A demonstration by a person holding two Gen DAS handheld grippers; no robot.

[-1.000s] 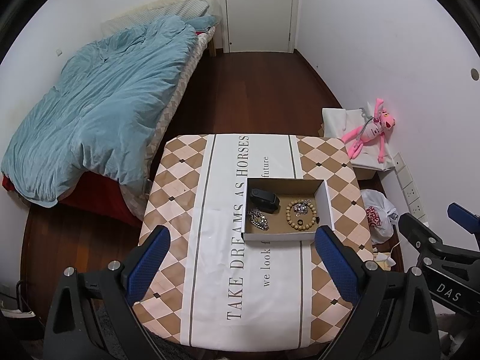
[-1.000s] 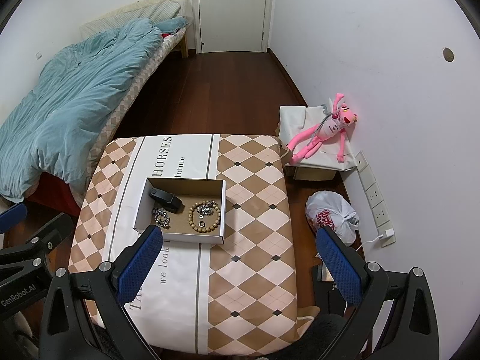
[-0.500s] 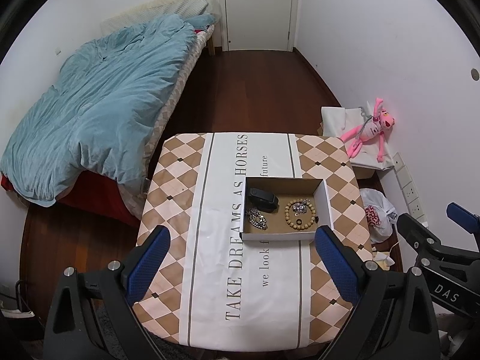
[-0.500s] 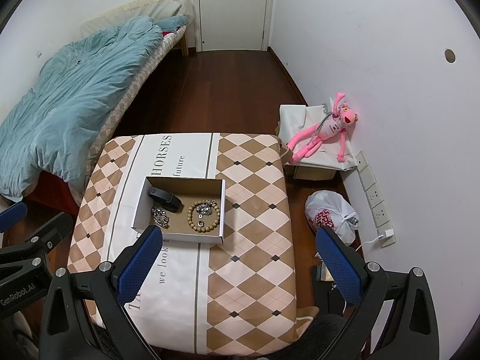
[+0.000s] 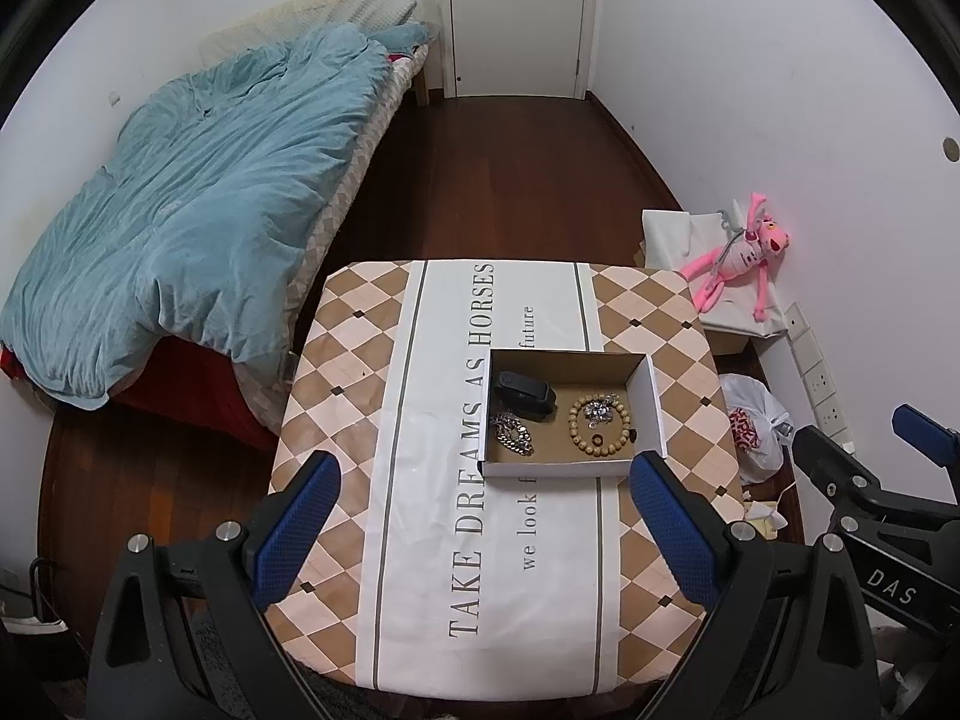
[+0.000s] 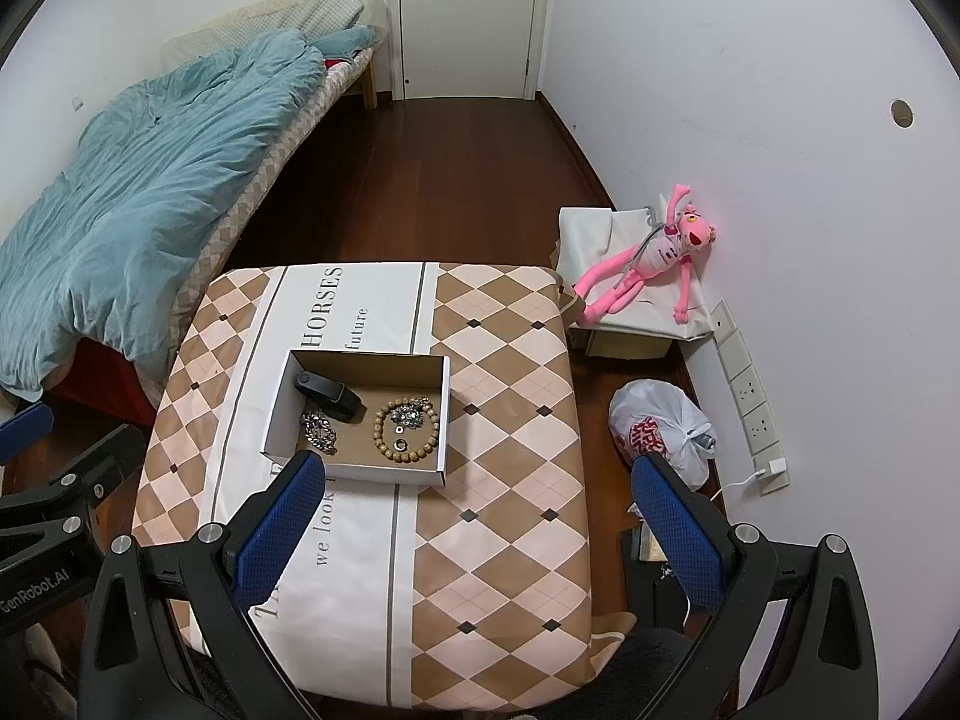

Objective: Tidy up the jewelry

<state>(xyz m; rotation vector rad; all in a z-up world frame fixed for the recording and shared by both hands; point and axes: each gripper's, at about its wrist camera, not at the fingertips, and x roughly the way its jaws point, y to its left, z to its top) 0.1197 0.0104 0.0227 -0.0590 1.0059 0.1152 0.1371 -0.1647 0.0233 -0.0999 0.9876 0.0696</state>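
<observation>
A shallow white cardboard box (image 5: pixel 655 402) (image 6: pixel 445 414) sits on the table with the checked cloth (image 5: pixel 360 372) (image 6: pixel 510 372). Inside lie a black wristband (image 5: pixel 525 393) (image 6: pixel 330 391), a silver chain (image 5: pixel 511 432) (image 6: pixel 319 432), a wooden bead bracelet (image 5: pixel 600 427) (image 6: pixel 407 429) and a sparkly piece (image 5: pixel 597 409) (image 6: pixel 408 415) within the beads. My left gripper (image 5: pixel 483 486) is open and empty, high above the table's near side. My right gripper (image 6: pixel 477 486) is open and empty, also well above the table.
A bed with a blue duvet (image 5: pixel 198 192) (image 6: pixel 138 192) stands to the left. A pink plush toy (image 5: pixel 741 258) (image 6: pixel 654 258) lies on a covered box by the right wall. A white plastic bag (image 6: pixel 660 432) sits on the floor. A door (image 5: pixel 519 18) is at the back.
Both views have shifted only slightly; the table and box sit a touch lower and closer in the frame. Both grippers stay open and empty.
</observation>
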